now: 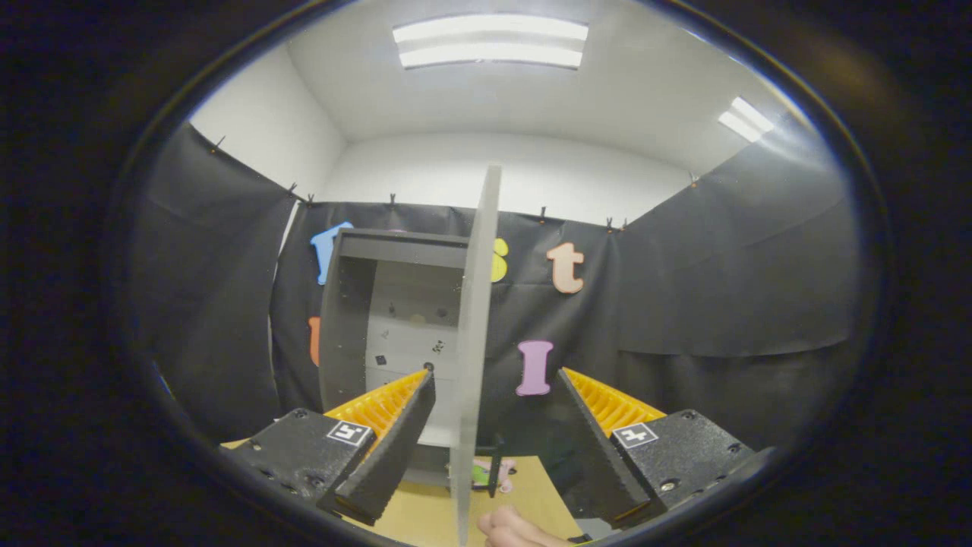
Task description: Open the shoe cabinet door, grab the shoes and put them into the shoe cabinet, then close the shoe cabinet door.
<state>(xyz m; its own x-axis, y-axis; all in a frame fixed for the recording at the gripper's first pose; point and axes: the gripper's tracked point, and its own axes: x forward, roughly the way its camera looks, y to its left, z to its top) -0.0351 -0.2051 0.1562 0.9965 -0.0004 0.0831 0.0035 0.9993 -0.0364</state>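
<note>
Gripper: the gripper [493,395] is wide open and holds nothing; its fingers [395,433] stand well apart.
Door: the shoe cabinet door [474,342] is open and seen edge-on, standing upright between the two fingers, touching neither.
Cabinet: the shoe cabinet [380,319] stands beyond the fingers, at about 11 o'clock from the gripper; its inside is visible.
Surface: the surface [425,516] lies below the fingers.
Hand: a hand [516,529] rests at 6 o'clock, just beside the door's bottom edge.
Small item: something pink and green [486,472] lies by the door foot; I cannot tell what it is.

no readable text, labels or numbers
</note>
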